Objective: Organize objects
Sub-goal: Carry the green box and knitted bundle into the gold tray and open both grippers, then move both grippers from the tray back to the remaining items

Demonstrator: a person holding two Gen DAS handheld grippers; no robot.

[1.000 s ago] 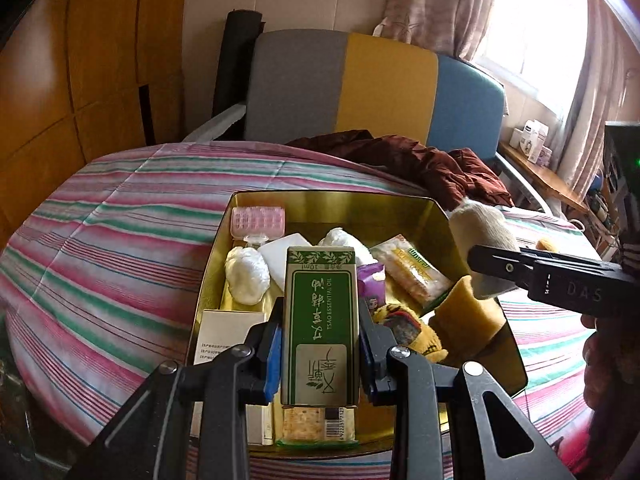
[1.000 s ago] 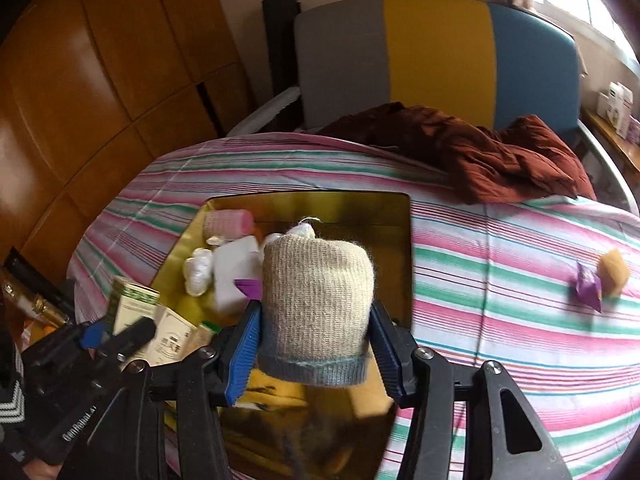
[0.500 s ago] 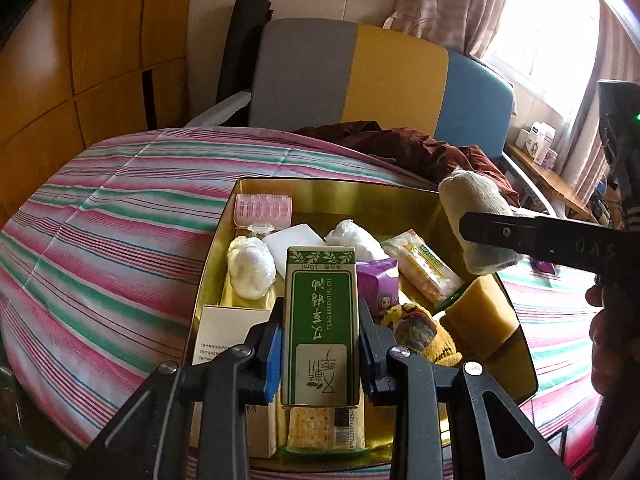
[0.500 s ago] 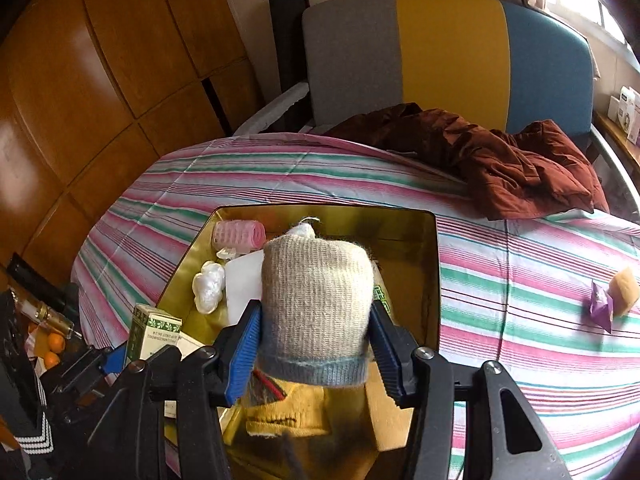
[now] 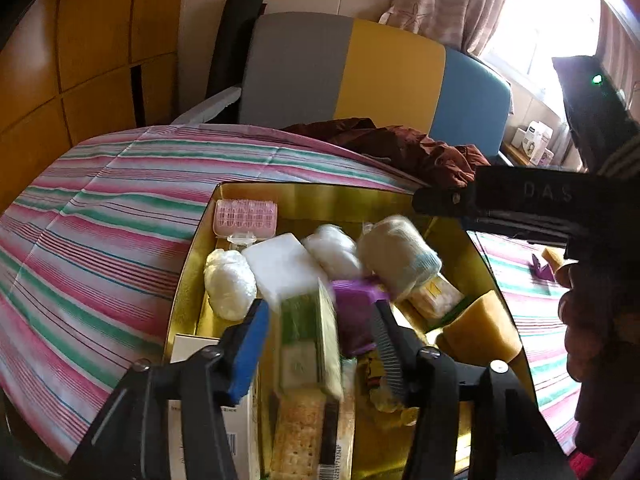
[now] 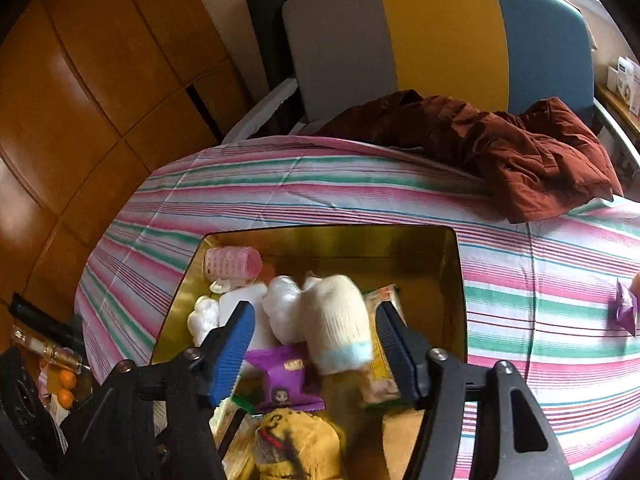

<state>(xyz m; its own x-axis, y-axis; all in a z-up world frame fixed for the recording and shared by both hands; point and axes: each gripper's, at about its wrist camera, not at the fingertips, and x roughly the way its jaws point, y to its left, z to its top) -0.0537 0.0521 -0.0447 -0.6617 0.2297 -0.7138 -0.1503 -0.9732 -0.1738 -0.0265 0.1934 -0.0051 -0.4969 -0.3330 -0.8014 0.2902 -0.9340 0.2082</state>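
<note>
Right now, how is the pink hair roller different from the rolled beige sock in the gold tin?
The pink hair roller is ridged plastic; the rolled beige sock is soft knit with a pale blue cuff. The roller sits in the gold tin's far left corner, while the sock lies mid-tin between the right gripper's open jaws, motion-blurred. Both are roughly cylindrical and inside the tin.

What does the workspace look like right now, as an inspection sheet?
Surface: striped tablecloth.
Job's things: gold tin holding pink hair roller, beige sock roll, green box, purple packet, crackers.
Clutter: maroon jacket; purple wrapper outside the tin.
Grippers: left gripper and right gripper, jaws open, things blurred between them.
Cables: nothing seen.
Surroundings: tricolour chair, wooden panels.
</note>
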